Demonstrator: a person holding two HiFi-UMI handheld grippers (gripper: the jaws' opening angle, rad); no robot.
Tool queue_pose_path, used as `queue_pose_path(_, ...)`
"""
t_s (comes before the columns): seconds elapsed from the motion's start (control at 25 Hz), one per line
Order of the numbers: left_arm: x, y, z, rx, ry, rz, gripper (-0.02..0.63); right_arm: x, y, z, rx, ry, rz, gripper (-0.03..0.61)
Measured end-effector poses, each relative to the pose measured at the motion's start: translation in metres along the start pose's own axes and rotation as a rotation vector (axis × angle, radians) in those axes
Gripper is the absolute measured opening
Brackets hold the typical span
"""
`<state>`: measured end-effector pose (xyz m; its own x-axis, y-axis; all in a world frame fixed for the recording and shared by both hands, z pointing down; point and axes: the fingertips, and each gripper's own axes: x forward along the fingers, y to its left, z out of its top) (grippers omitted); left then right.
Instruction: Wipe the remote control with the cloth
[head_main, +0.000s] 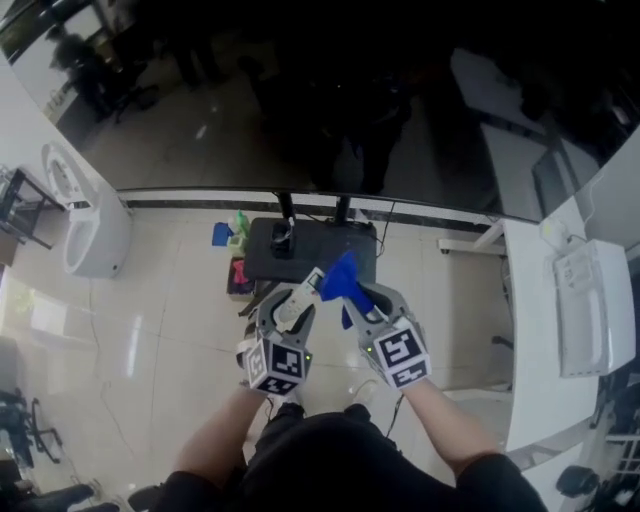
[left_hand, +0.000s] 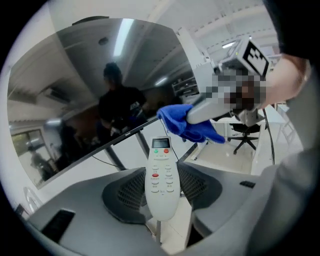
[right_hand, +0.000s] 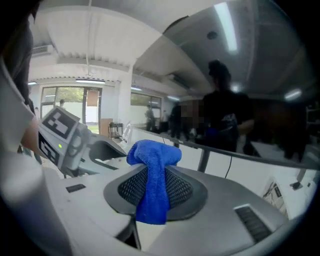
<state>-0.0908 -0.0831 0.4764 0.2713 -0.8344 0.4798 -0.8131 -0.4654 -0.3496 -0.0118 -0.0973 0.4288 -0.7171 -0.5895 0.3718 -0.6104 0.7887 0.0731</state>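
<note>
Mid-air, 6 o'clock | left hand-held gripper (head_main: 288, 308) gripping remote control (left_hand: 161, 180) | right hand-held gripper (head_main: 352, 292) pinching cloth (right_hand: 152, 185) | both pickups looking done, wiping seemingly not yet beginning

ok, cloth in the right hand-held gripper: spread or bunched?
Bunched. The blue cloth is pinched between the jaws of the right hand-held gripper, a wad bulging past their tips and a narrow tail hanging below.

Office or lab: big display screen (head_main: 300, 90), swivel chair (left_hand: 245, 134), white desks (head_main: 535, 330), tiled floor (head_main: 150, 310)
</note>
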Motion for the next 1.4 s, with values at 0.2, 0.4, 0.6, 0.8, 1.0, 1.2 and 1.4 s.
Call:
queue_pose_path(0.2,-0.022,-0.017,0.027,0.162,-0.039,0.005,0.204,-0.025,0.061,0.035,-0.203,0.003,0.095,0.1)
queue_pose_path(0.4,-0.033,-0.026,0.048,0.307,-0.091,0.015,0.204,-0.021,0.09,0.04,-0.326,0.055,0.15,0.1)
queue_pose_path(0.6,-0.046,-0.025,0.054,0.434,-0.127,0.014,0.202,-0.02,0.095,0.045,-0.415,0.084,0.136,0.097)
queue_pose_path(0.8,-0.057,-0.022,0.054,0.429,-0.163,0.006,0.204,-0.023,0.081,0.051,-0.448,0.067,0.048,0.095)
queue_pose_path(1.0,-0.061,-0.017,0.05,0.415,-0.169,0.003,0.202,-0.028,0.039,0.054,-0.401,0.072,-0.06,0.094)
queue_pose_path(1.2,-0.055,-0.01,0.045,0.363,-0.159,0.002,0.202,-0.04,0.018,0.066,-0.348,0.023,-0.099,0.094)
queue_pose_path(1.4,-0.044,-0.004,0.053,0.312,-0.159,0.014,0.202,-0.033,0.079,0.075,-0.379,0.003,0.087,0.094)
